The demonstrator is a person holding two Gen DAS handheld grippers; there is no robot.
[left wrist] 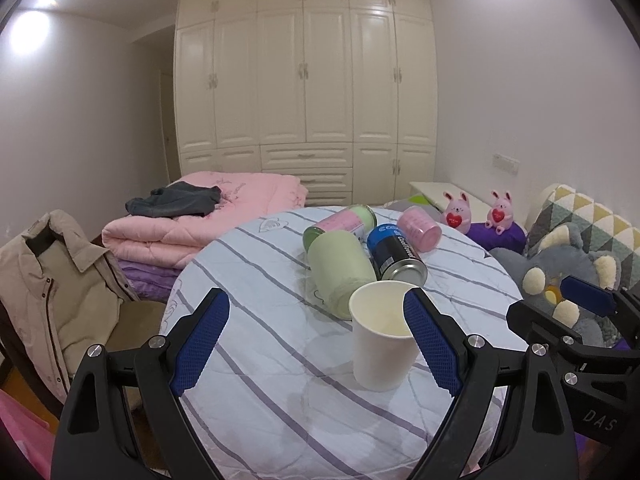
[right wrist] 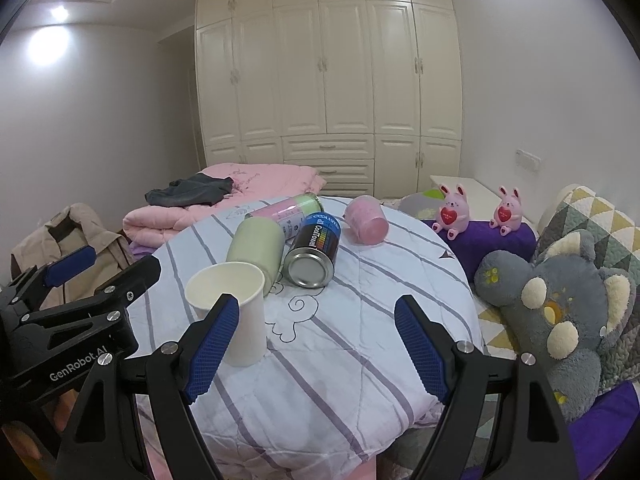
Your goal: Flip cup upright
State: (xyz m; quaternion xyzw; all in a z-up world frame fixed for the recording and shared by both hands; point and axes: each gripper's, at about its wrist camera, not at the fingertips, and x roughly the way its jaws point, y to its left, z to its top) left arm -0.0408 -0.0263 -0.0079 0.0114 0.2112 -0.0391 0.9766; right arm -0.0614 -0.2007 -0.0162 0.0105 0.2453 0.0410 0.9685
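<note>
A white paper cup (left wrist: pixel 382 336) stands upright, mouth up, on the round table with a striped cloth (left wrist: pixel 256 360). My left gripper (left wrist: pixel 316 340) is open; the cup sits just inside its right finger (left wrist: pixel 430 344), apart from the left one. In the right wrist view the cup (right wrist: pixel 234 308) stands behind my right gripper's left finger (right wrist: pixel 212 344). My right gripper (right wrist: pixel 316 344) is open and empty over the cloth (right wrist: pixel 340 340).
Lying on the table behind the cup are a green cup (left wrist: pixel 340 268), a blue-black can (left wrist: pixel 396 254), a pink-green can (left wrist: pixel 344 222) and a pink cup (left wrist: pixel 420 226). A chair with a beige jacket (left wrist: pixel 52 276) is at left, plush toys (right wrist: pixel 552 308) at right.
</note>
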